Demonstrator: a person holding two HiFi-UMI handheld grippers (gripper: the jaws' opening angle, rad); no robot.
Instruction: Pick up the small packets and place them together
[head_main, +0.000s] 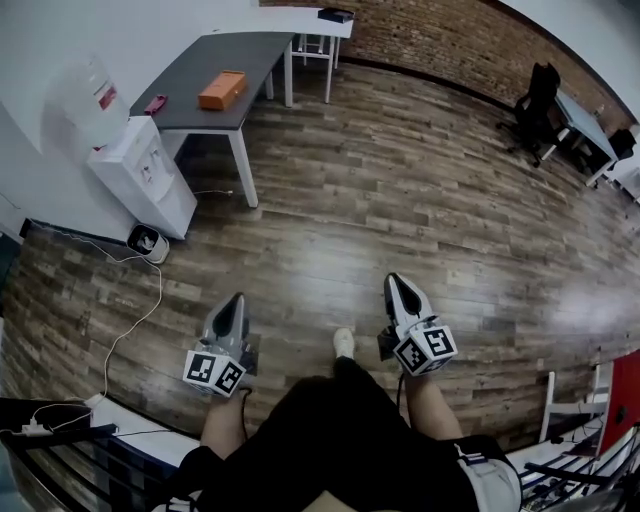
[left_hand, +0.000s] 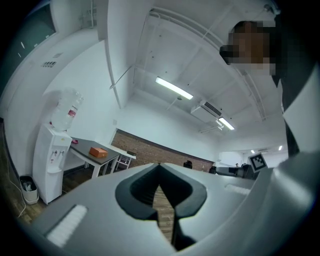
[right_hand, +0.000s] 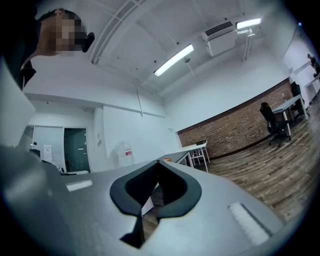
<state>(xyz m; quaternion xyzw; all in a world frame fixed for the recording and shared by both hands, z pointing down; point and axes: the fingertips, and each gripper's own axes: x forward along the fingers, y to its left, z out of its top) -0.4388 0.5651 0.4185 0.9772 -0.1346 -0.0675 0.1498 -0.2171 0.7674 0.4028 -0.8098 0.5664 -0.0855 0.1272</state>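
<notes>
I see no small packets that I can make out as such. A small pink item (head_main: 155, 104) and an orange box (head_main: 222, 90) lie on a grey table (head_main: 215, 60) far ahead to the left. The orange box (left_hand: 98, 151) also shows in the left gripper view. Both grippers hang low in front of the person, over the wooden floor. My left gripper (head_main: 237, 299) is shut with nothing in it, its jaws meeting at the tip (left_hand: 159, 165). My right gripper (head_main: 393, 279) is likewise shut and empty (right_hand: 159, 162).
A white water dispenser (head_main: 140, 170) stands left of the grey table, with a small bin (head_main: 148, 241) and a trailing cable (head_main: 135, 320) on the floor. A white table (head_main: 322, 28) stands beyond. A black office chair (head_main: 535, 105) and desk are far right.
</notes>
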